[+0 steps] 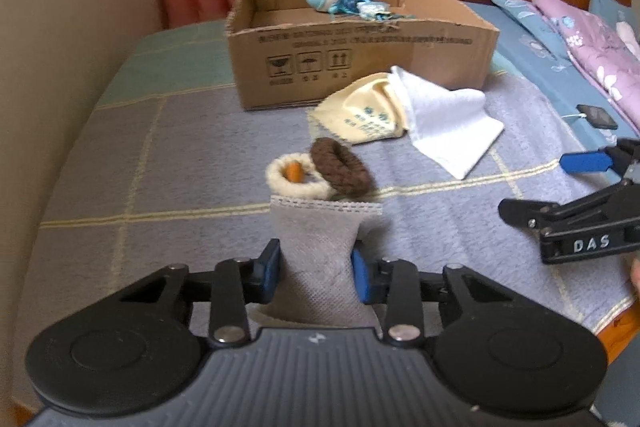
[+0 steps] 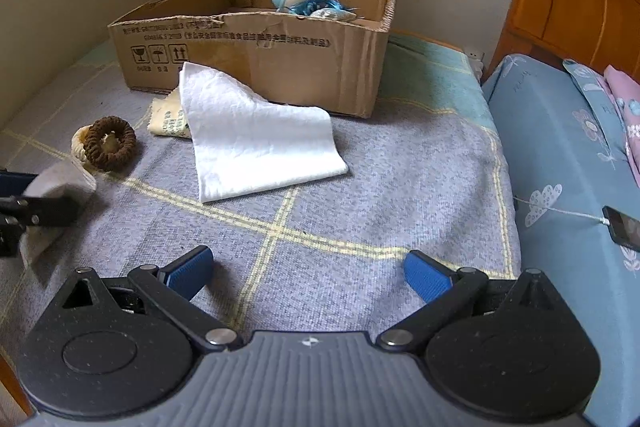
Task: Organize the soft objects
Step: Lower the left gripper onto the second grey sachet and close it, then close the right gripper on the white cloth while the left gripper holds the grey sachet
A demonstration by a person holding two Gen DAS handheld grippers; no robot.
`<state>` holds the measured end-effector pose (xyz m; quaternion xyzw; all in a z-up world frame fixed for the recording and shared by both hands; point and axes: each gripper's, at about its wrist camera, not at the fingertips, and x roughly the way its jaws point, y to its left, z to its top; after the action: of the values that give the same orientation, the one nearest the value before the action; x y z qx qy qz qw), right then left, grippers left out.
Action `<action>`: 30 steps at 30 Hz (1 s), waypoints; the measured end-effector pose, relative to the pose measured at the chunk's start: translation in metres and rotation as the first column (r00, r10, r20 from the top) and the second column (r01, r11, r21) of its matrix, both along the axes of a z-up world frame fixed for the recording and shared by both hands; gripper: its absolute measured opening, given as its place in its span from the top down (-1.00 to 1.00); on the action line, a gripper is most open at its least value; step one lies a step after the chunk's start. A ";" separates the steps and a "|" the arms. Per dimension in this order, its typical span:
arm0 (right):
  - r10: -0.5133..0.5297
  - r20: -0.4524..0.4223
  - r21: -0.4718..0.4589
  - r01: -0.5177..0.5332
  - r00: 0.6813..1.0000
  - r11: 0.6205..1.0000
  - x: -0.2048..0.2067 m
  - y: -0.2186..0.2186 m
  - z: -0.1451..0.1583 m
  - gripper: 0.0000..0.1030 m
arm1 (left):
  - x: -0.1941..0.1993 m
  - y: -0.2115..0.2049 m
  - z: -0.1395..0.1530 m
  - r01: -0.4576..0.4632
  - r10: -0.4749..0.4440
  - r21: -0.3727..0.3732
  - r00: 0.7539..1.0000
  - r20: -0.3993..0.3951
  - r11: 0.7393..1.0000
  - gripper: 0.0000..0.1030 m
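A grey fabric pouch (image 1: 320, 251) is clamped by the left gripper (image 1: 316, 273) near the bed's edge, while the right gripper (image 2: 308, 277) is held wide over bare blanket (image 2: 400, 187) short of the cardboard box (image 2: 280, 67).

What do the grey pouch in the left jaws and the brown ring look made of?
Grey pouch: seemingly non-woven fabric, matte, with a dotted embossed texture and stitched top edge; it pinches in where the left gripper clamps it. Brown ring: probably knitted yarn or fuzzy fabric, with a ribbed, nubbly surface.

"DAS" is printed on the right gripper (image 1: 568, 187).
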<state>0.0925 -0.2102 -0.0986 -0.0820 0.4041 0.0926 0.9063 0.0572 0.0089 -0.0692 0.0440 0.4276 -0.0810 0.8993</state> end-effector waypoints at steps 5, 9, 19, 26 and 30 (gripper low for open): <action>0.077 0.001 0.027 -0.077 0.997 0.997 0.006 0.008 0.005 -1.00 | -0.009 0.009 0.000 0.014 -0.014 0.023 1.000 0.007 1.000 0.33; 0.118 0.011 -0.005 -0.118 0.993 0.993 0.022 0.017 0.000 -1.00 | -0.011 0.008 -0.002 0.020 -0.020 0.030 1.000 0.019 0.999 0.28; 0.220 0.009 0.033 -0.221 0.975 0.975 0.064 0.020 -0.003 -1.00 | -0.009 0.010 -0.008 0.014 -0.014 0.018 1.000 0.010 1.000 0.02; 0.246 0.006 0.022 -0.246 0.969 0.969 0.088 0.039 -0.003 -1.00 | -0.009 0.014 -0.010 -0.011 0.011 0.013 1.000 0.010 1.000 -0.26; 0.246 0.003 0.020 -0.246 0.969 0.969 0.096 0.045 -0.003 -1.00 | -0.008 0.014 -0.010 -0.012 0.013 -0.008 1.000 0.005 1.000 -0.28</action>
<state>0.1881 -0.1647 -0.1014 -0.1222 0.3897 0.2080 0.8888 0.0496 0.0230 -0.0795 0.0379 0.4254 -0.0770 0.9009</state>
